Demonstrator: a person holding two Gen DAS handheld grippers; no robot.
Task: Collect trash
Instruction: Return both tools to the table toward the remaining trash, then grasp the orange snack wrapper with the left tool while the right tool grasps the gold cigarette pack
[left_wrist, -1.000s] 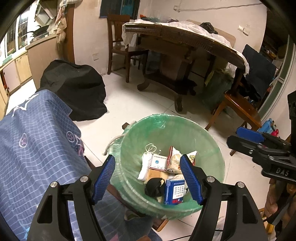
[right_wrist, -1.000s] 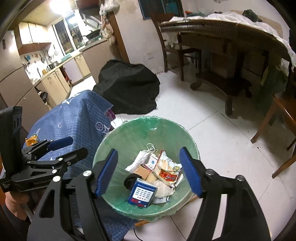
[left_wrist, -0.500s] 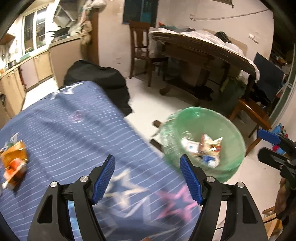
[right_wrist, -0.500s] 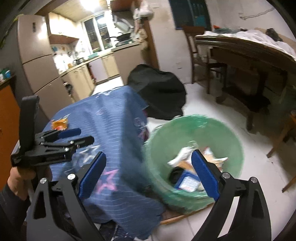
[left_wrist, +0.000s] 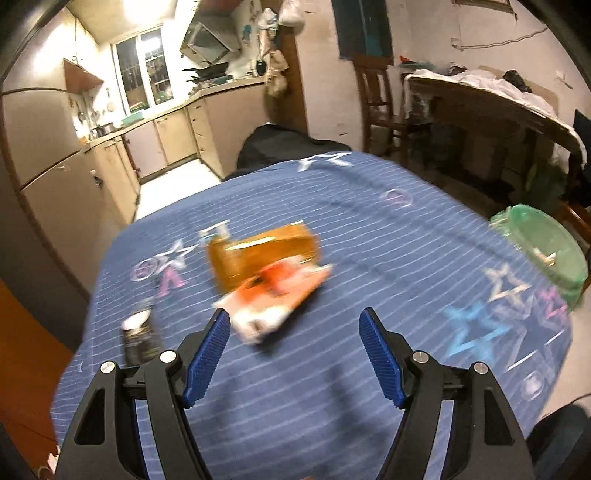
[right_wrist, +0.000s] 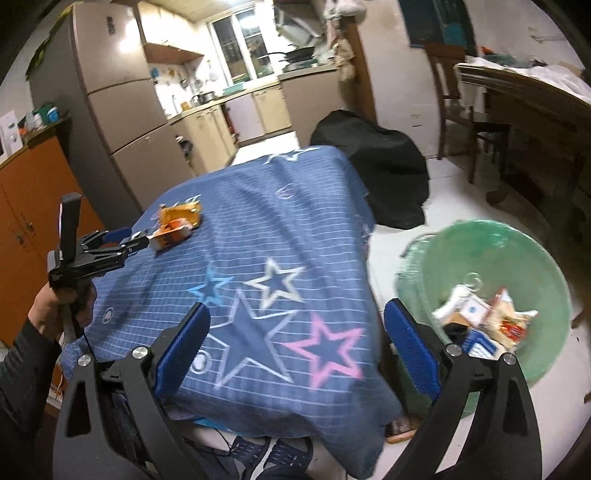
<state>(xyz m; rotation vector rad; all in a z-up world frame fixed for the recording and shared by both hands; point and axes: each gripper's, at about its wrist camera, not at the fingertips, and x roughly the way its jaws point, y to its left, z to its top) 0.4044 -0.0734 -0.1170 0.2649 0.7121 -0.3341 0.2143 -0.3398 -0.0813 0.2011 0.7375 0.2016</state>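
An orange and white snack wrapper (left_wrist: 266, 273) lies on the blue star-patterned tablecloth (left_wrist: 388, 258); it also shows in the right wrist view (right_wrist: 176, 225). My left gripper (left_wrist: 295, 332) is open and empty, just short of the wrapper; from the right wrist view it (right_wrist: 135, 240) hovers beside the wrapper. My right gripper (right_wrist: 295, 343) is open and empty over the tablecloth's near edge (right_wrist: 280, 295). The green-lined trash bin (right_wrist: 491, 251) holds several pieces of trash (right_wrist: 480, 317) on the floor at right.
A small dark packet (left_wrist: 138, 332) lies on the cloth left of my left gripper. A black covered bundle (right_wrist: 380, 170) sits on the floor behind the table. A wooden table (right_wrist: 524, 99) and chair (right_wrist: 458, 96) stand at right. Kitchen cabinets (right_wrist: 207, 129) are at the back.
Both grippers have swung left, away from over the bin and toward the blue table. The left one now faces the orange wrapper. Both stay open.
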